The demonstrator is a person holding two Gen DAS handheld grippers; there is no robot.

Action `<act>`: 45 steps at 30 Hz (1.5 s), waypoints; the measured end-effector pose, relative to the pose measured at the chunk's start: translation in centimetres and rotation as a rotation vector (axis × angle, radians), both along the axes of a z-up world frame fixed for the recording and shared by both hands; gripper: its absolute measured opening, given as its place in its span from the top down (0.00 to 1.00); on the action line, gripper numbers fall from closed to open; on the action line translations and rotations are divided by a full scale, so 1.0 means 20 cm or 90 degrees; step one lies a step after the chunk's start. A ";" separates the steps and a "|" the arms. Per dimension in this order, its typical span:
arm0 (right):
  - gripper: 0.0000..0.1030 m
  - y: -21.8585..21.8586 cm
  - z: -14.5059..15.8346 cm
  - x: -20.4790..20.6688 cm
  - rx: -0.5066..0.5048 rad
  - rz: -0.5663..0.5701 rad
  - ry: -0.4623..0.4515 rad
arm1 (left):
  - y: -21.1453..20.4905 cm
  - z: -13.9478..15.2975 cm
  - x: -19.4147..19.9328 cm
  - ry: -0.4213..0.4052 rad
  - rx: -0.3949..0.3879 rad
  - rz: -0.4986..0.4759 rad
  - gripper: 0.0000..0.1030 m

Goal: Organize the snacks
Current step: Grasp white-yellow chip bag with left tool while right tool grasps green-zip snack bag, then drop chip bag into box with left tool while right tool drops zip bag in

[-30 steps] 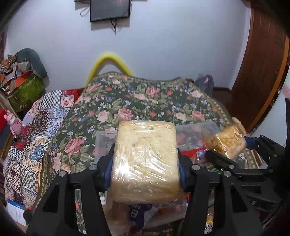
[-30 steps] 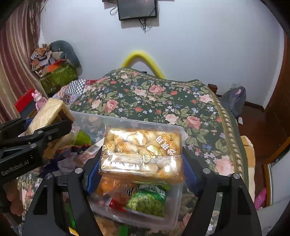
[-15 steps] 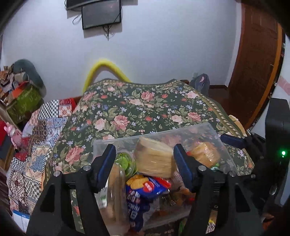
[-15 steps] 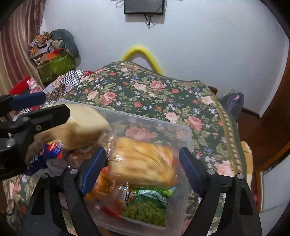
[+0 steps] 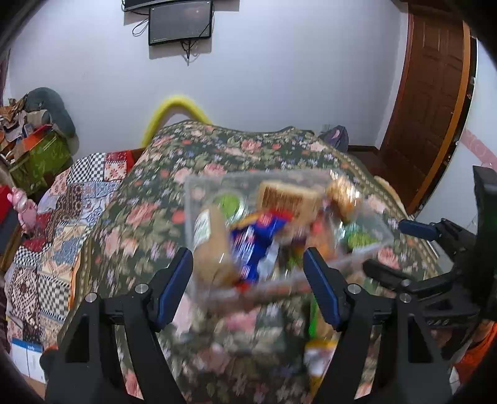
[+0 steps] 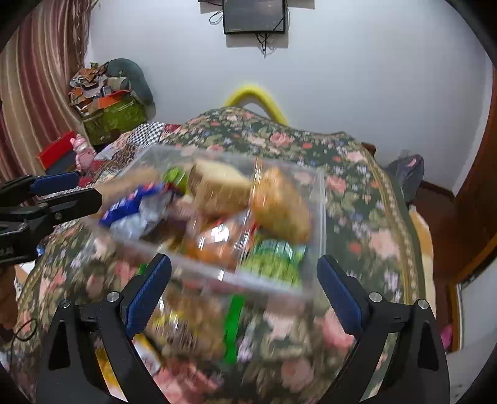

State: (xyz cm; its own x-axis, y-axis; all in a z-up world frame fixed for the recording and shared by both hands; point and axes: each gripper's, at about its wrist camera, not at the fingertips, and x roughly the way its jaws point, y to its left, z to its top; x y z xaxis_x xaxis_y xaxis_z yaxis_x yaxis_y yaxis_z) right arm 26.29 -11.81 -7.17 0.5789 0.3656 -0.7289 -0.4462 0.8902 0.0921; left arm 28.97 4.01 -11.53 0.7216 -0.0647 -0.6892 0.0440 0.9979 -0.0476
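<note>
A clear plastic box (image 5: pixel 385 241) (image 6: pixel 321 217) sits on the floral bedspread, full of snack packs. In it lie a pale wafer pack (image 5: pixel 289 199) (image 6: pixel 217 183), a golden biscuit pack (image 5: pixel 343 194) (image 6: pixel 282 205), a blue wrapper (image 5: pixel 251 245) (image 6: pixel 130 202) and a green pea bag (image 6: pixel 273 258). My left gripper (image 5: pixel 248 279) is open and empty, just in front of the box. My right gripper (image 6: pixel 243 289) is open and empty, also in front of the box. Both views are motion-blurred.
More snack packs (image 6: pixel 183 335) (image 5: pixel 320 357) lie on the floral bedspread (image 5: pixel 139 236) in front of the box. A patchwork cloth (image 5: pixel 62 217) lies at the left. A wooden door (image 5: pixel 435 102) is at the right, and a wall screen (image 6: pixel 254 15) hangs behind.
Both grippers opened and let go of their packs: the wafer pack and the biscuit pack now lie in the box. Both grippers have drawn back from the box.
</note>
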 end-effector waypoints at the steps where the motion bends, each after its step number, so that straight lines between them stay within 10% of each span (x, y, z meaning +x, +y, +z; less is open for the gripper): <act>1: 0.09 -0.01 -0.01 -0.03 0.000 0.001 0.002 | 0.02 -0.02 -0.04 0.001 0.002 0.002 0.29; 20: 0.07 0.21 -0.31 -0.01 0.009 0.042 0.125 | 0.09 -0.36 -0.25 0.107 -0.069 -0.011 0.29; 30: 0.53 0.05 -0.24 -0.09 0.060 0.029 0.104 | -0.12 -0.36 -0.29 0.141 -0.101 -0.079 0.29; 40: 0.53 -0.12 -0.22 -0.15 0.076 -0.013 0.105 | -0.38 -0.48 -0.26 0.148 -0.027 -0.117 0.31; 45: 0.53 -0.16 -0.16 -0.17 0.079 -0.018 0.083 | -0.42 -0.48 -0.27 0.124 -0.008 -0.127 0.51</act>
State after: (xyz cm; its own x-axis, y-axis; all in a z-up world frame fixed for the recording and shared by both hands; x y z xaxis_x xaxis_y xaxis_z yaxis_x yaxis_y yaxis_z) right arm 22.90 -14.96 -10.43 0.4939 0.4423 -0.7486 -0.3984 0.8804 0.2573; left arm 23.52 -4.30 -21.07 0.5481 -0.2014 -0.8118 0.2289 0.9696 -0.0860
